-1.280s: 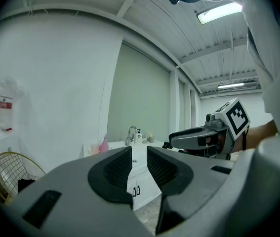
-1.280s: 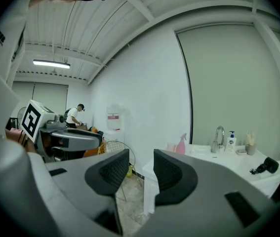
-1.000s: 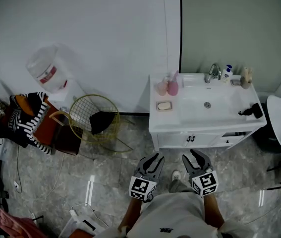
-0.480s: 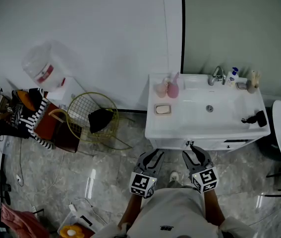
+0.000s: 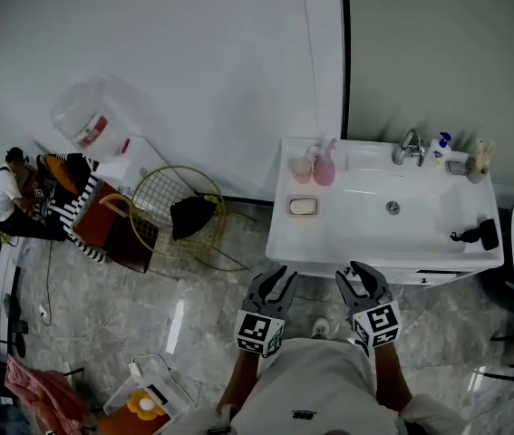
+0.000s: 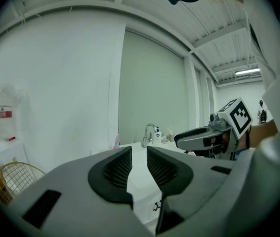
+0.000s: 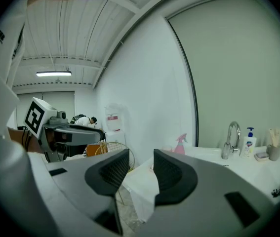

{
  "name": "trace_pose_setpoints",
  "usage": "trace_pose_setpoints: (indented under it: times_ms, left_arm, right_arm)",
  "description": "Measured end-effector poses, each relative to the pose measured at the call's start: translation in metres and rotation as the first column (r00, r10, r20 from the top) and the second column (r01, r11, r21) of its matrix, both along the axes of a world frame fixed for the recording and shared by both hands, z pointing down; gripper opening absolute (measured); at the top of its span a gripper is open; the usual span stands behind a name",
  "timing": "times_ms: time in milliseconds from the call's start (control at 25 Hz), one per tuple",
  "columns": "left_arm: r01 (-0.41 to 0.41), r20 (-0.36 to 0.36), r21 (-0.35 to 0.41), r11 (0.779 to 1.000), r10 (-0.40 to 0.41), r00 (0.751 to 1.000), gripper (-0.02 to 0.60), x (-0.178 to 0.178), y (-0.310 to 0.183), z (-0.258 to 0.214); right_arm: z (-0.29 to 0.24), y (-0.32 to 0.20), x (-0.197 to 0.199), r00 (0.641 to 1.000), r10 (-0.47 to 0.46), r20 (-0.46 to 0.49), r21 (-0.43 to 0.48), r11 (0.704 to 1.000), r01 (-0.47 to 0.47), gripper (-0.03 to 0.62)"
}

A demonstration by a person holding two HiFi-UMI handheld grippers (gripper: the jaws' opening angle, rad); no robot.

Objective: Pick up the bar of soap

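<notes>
Task status: not started. The bar of soap (image 5: 303,207) lies untouched on the left end of the washbasin surface (image 5: 329,241). The left gripper (image 5: 275,279) has its jaws nearly together and the right gripper (image 5: 354,276) has them narrowly apart. Both are empty and short of the front edge. The approach over that edge looks unobstructed. A pink spray bottle (image 5: 324,170) stands just behind the soap.

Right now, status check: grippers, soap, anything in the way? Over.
Left gripper shut, empty; right gripper slightly open, empty. Bar of soap untouched at the left end of the vanity, both grippers short of it. Nothing seen blocking it.
</notes>
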State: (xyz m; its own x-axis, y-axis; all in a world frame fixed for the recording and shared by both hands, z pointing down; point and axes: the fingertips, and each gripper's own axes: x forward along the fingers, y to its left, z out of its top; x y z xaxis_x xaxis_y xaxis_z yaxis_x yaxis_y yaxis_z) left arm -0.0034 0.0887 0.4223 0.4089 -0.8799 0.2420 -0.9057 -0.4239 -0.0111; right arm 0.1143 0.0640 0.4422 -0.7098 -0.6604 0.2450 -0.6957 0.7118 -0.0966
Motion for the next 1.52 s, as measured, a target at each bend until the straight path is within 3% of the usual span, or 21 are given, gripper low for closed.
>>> trace_pose_setpoints:
  times_ms: [440,680,1040,1520]
  left_arm:
    - [0.042,0.028,0.010,0.999,-0.043,0.999,0.107,-0.003,-0.025,0.001]
    - [0.031,0.042,0.023,0.999,-0.032,0.999,0.106,-0.004,-0.048,0.004]
    - [0.013,0.006,0.032,0.999,-0.013,1.000,0.107,-0.014,-0.097,0.002]
    - [-0.044,-0.001,-0.018,0.999,0.044,0.999,0.106,-0.044,-0.170,0.024]
  right_arm:
    - [0.003,-0.024,0.003,1.000,-0.013,0.025,-0.008,1.000,0.014,0.167]
    - [0.008,-0.044,0.007,1.000,0.001,0.018,-0.007,1.000,-0.001,0.167]
    - [0.007,-0.084,-0.009,1.000,0.016,0.006,-0.010,1.000,-0.015,0.166]
    - [0.020,-0.147,-0.032,0.997,0.063,-0.054,-0.050,0.997,-0.066,0.164]
